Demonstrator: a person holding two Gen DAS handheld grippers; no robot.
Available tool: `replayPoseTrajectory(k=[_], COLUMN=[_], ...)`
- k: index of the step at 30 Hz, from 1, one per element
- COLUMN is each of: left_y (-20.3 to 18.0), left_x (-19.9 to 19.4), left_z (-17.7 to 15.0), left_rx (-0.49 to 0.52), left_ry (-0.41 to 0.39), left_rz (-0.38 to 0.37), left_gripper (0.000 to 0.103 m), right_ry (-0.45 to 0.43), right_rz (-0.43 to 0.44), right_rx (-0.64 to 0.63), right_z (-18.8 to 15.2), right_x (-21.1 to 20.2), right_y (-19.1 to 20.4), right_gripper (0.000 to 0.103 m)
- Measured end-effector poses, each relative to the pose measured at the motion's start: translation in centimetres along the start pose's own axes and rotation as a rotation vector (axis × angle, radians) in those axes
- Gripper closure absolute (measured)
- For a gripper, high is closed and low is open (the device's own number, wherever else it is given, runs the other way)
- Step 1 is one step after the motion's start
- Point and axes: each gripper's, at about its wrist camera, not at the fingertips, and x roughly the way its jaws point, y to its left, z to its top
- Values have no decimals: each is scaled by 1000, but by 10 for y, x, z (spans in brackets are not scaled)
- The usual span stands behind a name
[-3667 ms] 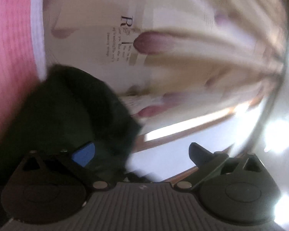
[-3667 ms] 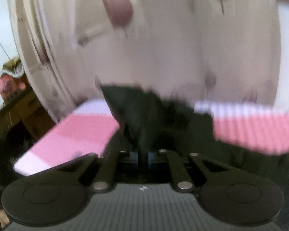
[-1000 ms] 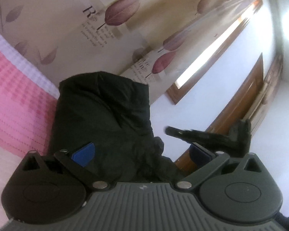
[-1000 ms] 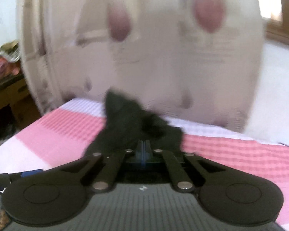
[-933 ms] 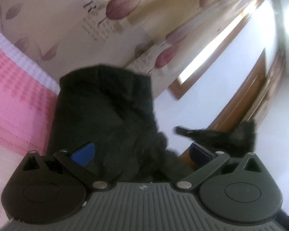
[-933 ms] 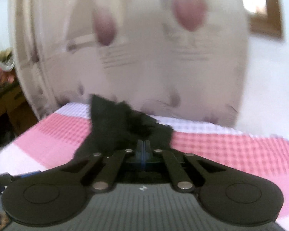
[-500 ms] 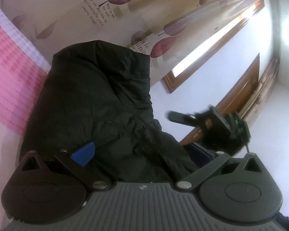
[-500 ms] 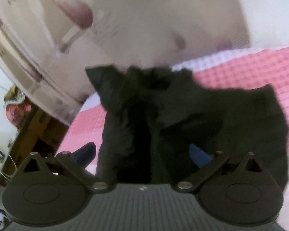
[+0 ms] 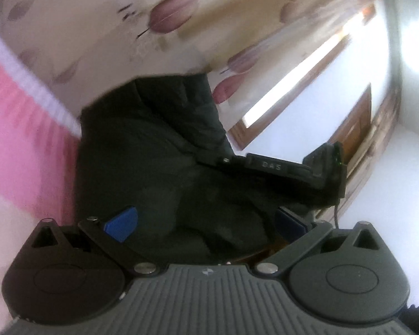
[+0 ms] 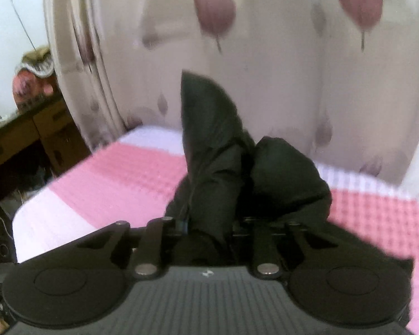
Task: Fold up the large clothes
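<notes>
Over pink waffle-weave bedding (image 10: 120,184), the right gripper (image 10: 209,224) had re-clamped the puffy black jacket (image 10: 209,150), having gaped half a second earlier. The left gripper (image 9: 206,220) stayed spread wide, gripping nothing, so the fold looked barely begun.

Left claw (image 9: 205,224): black housing, ribbed grey top, blue pads (image 9: 121,223), silver screws; right claw (image 10: 209,227) matching

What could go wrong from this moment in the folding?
1. The left gripper is open, so the black jacket hangs from the right gripper alone and may slip out.
2. The jacket is bunched, not flat on the pink bedspread; a fold now may come out crooked.
</notes>
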Motion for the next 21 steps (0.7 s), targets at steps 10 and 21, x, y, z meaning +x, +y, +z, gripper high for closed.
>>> replayPoseTrajectory(k=[10, 21], left_y=[-33, -10], left_x=[46, 81], left_z=[-6, -36], left_rx=[107, 30], left_ry=[72, 122], left_rz=[-29, -48], left_gripper=[0, 0], right_ry=[-162, -117], right_rz=[-73, 64], right_rx=[305, 561], right_z=[-63, -102], right_x=[-73, -67], right_y=[-114, -141], right_gripper=[101, 0])
